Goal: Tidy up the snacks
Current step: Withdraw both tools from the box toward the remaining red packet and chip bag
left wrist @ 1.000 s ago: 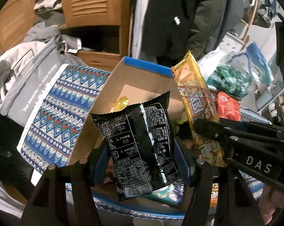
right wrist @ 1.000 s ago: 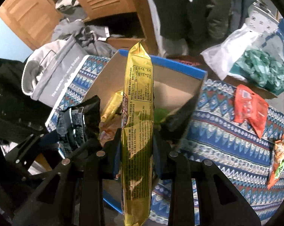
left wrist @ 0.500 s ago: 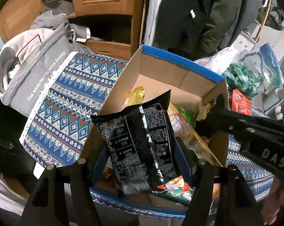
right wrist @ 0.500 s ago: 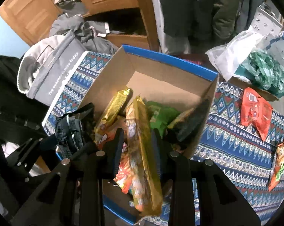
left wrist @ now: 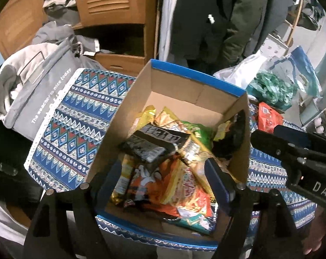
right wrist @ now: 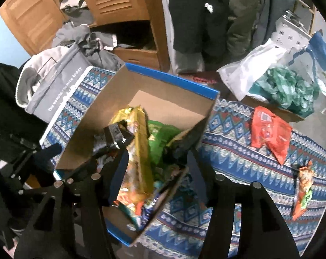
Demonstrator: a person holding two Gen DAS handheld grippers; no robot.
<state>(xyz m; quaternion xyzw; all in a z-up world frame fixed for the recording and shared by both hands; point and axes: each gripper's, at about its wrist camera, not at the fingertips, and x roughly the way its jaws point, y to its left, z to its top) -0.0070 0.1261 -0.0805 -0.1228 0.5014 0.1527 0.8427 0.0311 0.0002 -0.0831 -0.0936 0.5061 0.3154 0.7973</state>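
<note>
— Two tongs hover over the cardboard box [left wrist: 128,99], and both are letting go. Your left tongs [left wrist: 163,183] are opening, wide apart over the near end of the box, nothing pressed between the pads.

— And the black snack packet [left wrist: 150,144]?

— It lies free on top of the heap inside the box, tilted, resting across the other packets. Your left fingers are clear of it.

— What about the right side?

— Your right tongs [right wrist: 156,177] are opening too. The long gold snack packet [right wrist: 139,149] sits between the fingers but leans down into the box among the others; the pads do not grip it. A green packet [right wrist: 160,138] lies just beside it.

— Where does the box stand?

— On the surface covered by a blue patterned cloth [right wrist: 238,157], with a blue rim around the box top.

— Anything left outside?

— An orange-red packet [right wrist: 271,131] lies on the cloth, well to the right of the box, and a narrow orange packet [right wrist: 303,190] lies nearer the right edge. A grey bag [left wrist: 37,86] stands beside the surface on the left.
</note>
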